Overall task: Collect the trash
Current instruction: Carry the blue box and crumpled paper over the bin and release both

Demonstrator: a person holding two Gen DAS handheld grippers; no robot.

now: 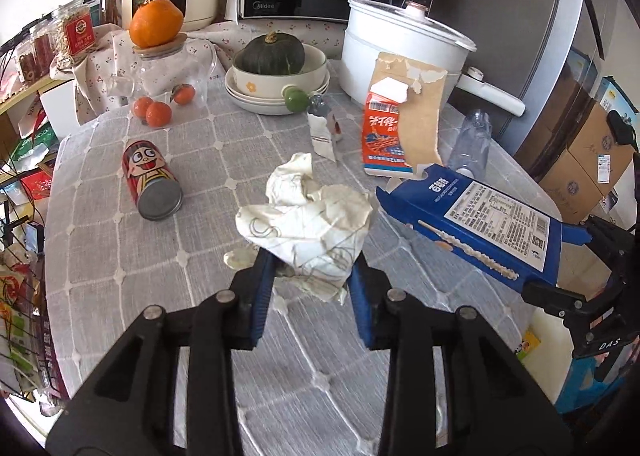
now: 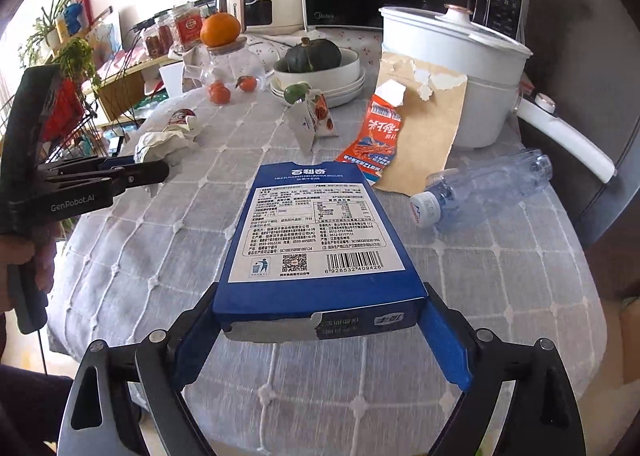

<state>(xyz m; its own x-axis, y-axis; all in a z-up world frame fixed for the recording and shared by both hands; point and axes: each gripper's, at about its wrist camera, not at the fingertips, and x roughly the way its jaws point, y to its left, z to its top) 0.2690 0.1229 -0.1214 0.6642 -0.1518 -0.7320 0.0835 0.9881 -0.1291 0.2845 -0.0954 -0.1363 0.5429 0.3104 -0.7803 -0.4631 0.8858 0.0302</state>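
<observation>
My left gripper (image 1: 310, 276) pinches crumpled paper (image 1: 308, 216) at frame centre, lifted off the table (image 1: 160, 256); right gripper (image 2: 320, 336), spread wide, clamps blue biscuit box (image 2: 316, 224) by its end, both clear for binning.

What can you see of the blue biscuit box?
The blue biscuit box is a flat cardboard carton with a white label panel on top: small print, QR code, barcode, bin symbol. Its near end flap is torn open, showing a grey inside. The right hand-held gripper clamps it across its width near that end, blue pads on both side edges. It is lifted off the grey checked tablecloth, far end pointing away toward the torn orange carton.
</observation>
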